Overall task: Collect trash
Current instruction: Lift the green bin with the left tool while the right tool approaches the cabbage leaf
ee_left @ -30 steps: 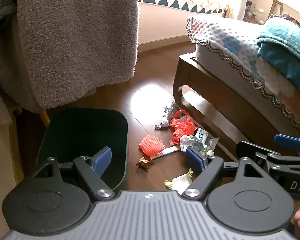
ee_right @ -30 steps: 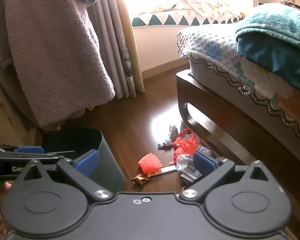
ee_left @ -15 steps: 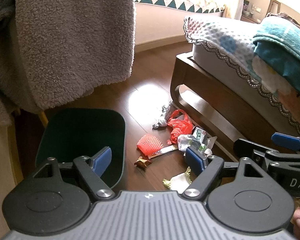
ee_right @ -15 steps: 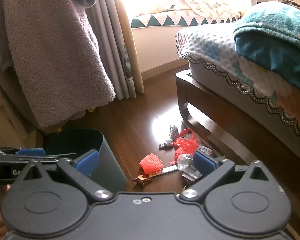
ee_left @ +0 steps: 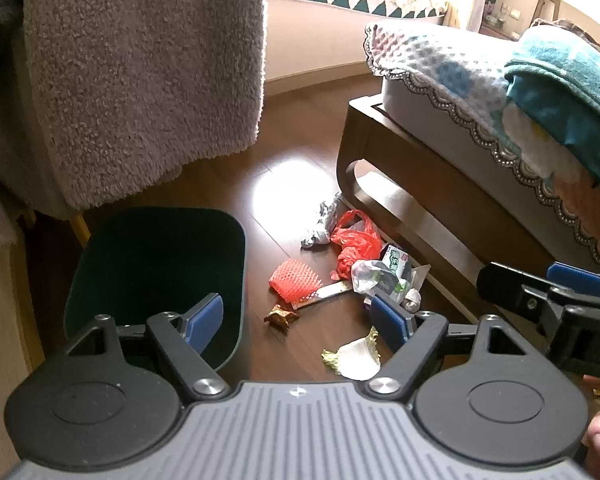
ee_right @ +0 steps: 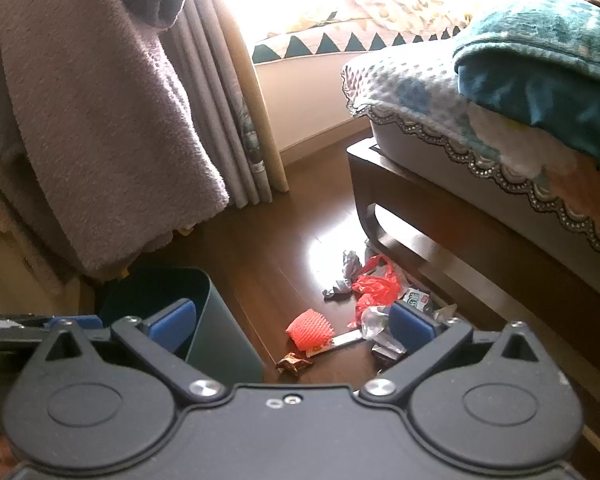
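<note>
At the upper left of the left wrist view a grey fleece blanket hangs down; below it, at lower left, the dark green bin stands on the wooden floor, its mouth open and its inside too dark to tell whether anything lies in it; the left gripper hovers low in the frame with its blue pads wide apart and nothing between them.

Moving right to the frame's centre, the trash lies scattered on the floor beside the bin: a red foam net, a small brown wrapper just below it, a pale leaf scrap nearest the camera, a crumpled silver foil further up, a red plastic bag touching it, and a clear bag with a green-printed packet close against the bed frame.

At the right edge the right gripper shows from the side; in its own view the pads stand well apart, empty, above the same litter.

Judging from this, collection has barely begun or not at all; every visible piece is on the floor, neither tool holds anything, and each item is left to be picked and dropped in the bin.
</note>
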